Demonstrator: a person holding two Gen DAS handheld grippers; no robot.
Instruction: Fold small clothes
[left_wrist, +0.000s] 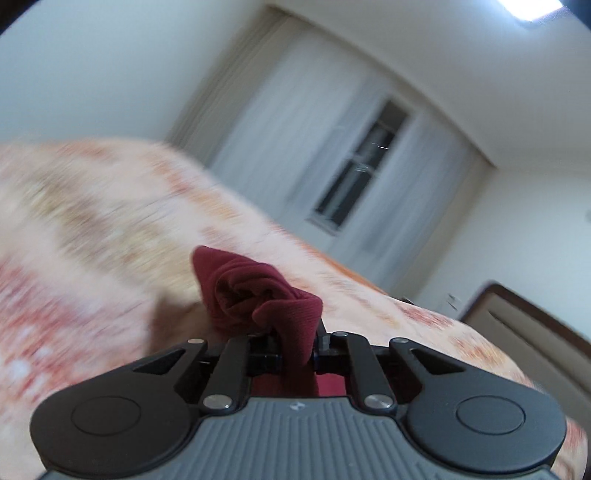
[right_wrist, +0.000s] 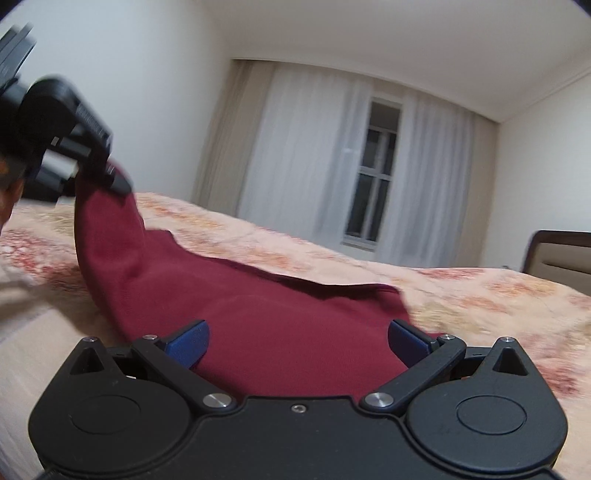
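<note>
Our left gripper (left_wrist: 299, 347) is pinched tight on a bunched corner of the maroon garment (left_wrist: 255, 295), holding it raised above the bedspread (left_wrist: 92, 221); from the right wrist view we see that gripper (right_wrist: 110, 177) up at left with the cloth (right_wrist: 258, 314) draping down from it onto the bed. Our right gripper (right_wrist: 297, 343) has jaws spread wide, blue pads (right_wrist: 188, 343) either side over the lying fabric, gripping nothing.

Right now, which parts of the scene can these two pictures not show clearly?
- Maroon garment: near edge hidden behind right gripper body, right wrist view.
- Garment type: unclear, bunched in left gripper, left wrist view.
- Bedspread pattern: motion-blurred, left wrist view.
- Headboard: cut off by frame edge.
</note>
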